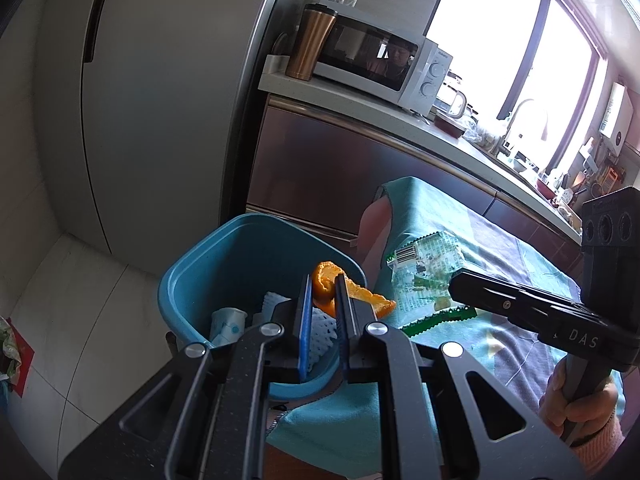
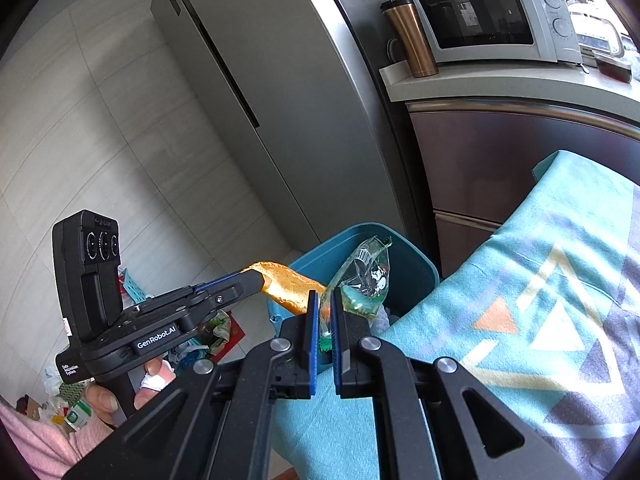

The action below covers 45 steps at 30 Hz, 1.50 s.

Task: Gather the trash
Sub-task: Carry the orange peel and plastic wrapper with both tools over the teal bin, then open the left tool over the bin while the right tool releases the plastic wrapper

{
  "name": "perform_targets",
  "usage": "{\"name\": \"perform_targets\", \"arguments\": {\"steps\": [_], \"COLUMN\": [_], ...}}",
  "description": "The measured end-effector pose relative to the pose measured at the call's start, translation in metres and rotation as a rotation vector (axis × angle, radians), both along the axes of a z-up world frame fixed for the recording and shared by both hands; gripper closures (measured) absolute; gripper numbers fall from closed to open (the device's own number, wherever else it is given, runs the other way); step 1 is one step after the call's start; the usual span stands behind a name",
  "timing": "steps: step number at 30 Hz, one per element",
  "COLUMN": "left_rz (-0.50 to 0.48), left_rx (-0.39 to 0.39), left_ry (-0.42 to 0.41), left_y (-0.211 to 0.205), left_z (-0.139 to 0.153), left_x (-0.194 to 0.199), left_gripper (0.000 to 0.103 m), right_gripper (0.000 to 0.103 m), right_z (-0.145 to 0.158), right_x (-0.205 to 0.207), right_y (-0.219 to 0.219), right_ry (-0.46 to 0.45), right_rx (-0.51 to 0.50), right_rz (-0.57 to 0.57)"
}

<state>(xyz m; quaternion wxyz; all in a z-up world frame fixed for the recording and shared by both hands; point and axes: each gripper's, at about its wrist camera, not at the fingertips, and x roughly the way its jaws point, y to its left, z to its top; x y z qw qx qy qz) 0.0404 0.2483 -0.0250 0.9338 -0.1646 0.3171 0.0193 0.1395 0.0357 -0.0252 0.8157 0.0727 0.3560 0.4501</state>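
Observation:
My left gripper (image 1: 324,282) is shut on a curled orange peel (image 1: 326,280), held over the near rim of the blue bin (image 1: 240,256). The bin holds a white foam net (image 1: 322,334) and a small white cup (image 1: 228,322). My right gripper (image 2: 325,304) is shut on a clear, green-printed wrapper (image 2: 366,274) at the bin's (image 2: 416,268) edge. In the right wrist view the left gripper (image 2: 256,276) comes in from the left with the peel (image 2: 288,288). The left wrist view shows the right gripper (image 1: 454,286) with the wrapper (image 1: 424,272) hanging over the cloth.
A teal patterned cloth (image 2: 520,280) covers the table to the right of the bin. Behind stand a grey fridge (image 1: 160,100), a counter with a microwave (image 1: 376,60) and a copper tumbler (image 1: 310,42). Loose litter (image 2: 200,332) lies on the tiled floor at left.

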Motion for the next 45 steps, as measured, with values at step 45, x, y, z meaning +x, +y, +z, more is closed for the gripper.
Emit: {"name": "perform_targets", "arguments": {"steps": [45], "left_rz": [0.087], "left_rx": [0.019], "left_ry": [0.179], "left_y": [0.022], "left_z": [-0.072], "left_x": [0.058], "left_gripper": [0.090], "right_gripper": [0.096], "right_z": [-0.038], "right_x": [0.043], "right_y": [0.090], "right_ry": [0.107], "right_rx": [-0.163], "right_rz": [0.083]}}
